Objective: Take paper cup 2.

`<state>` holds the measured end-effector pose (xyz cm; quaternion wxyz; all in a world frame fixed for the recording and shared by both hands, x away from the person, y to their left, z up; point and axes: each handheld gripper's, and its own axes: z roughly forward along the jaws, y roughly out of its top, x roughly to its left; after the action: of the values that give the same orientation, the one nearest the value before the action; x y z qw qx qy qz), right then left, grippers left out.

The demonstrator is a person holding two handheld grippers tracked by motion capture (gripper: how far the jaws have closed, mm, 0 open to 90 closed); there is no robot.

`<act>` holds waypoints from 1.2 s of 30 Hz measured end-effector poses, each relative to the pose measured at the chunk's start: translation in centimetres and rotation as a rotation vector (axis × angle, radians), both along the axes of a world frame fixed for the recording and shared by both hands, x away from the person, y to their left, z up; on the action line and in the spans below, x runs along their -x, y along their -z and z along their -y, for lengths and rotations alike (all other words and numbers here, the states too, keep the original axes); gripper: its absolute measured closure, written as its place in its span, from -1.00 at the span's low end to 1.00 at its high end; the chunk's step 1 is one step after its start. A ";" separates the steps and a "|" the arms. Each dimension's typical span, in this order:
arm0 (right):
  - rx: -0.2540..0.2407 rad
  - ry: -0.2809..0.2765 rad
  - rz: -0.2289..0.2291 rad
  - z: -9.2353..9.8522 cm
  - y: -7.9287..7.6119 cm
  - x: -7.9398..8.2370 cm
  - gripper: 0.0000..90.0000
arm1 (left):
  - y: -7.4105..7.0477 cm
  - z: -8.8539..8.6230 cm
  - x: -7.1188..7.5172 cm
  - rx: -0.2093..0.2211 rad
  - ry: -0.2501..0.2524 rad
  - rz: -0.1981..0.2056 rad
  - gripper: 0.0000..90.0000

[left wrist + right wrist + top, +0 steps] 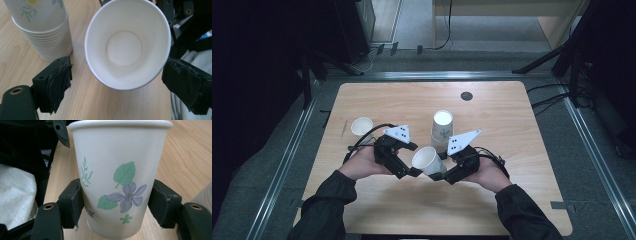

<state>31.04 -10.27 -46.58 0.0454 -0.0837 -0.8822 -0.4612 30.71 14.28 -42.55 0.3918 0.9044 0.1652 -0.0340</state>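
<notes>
Floral cup (117,180) in right claw (441,172) (cup stack (441,131) just behind).

The cup (120,180) is white outside, printed with a purple flower and green leaves, and plain white inside. The stack (43,32) is white with a similar floral print. The counter (412,105) is light wood grain. Both grippers are black.

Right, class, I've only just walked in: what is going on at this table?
A person works two handheld grippers over a wooden table. The right gripper is clamped on a flowered paper cup, tilted with its mouth toward the left gripper, whose jaws stand open around the rim. A stack of cups and a single cup stand behind.
</notes>
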 end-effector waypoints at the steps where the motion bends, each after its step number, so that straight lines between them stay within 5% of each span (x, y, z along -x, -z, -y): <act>1: -0.002 -0.004 -0.003 0.0 0.0 0.0 -0.24 | 0.1 0.0 0.1 0.010 -0.002 -0.008 -0.79; 19: -0.028 0.000 -0.020 -0.1 0.0 -0.1 -0.24 | 1.4 1.2 0.0 0.128 -0.048 -0.045 -0.78; 36: -0.025 0.002 -0.030 -0.3 0.1 -0.1 -0.24 | 1.3 1.3 0.2 0.130 -0.041 -0.020 -0.47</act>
<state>31.15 -10.01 -46.67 0.0592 -0.0909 -0.8755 -0.4708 30.48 12.98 -43.88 0.4486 0.8732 0.1849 -0.0456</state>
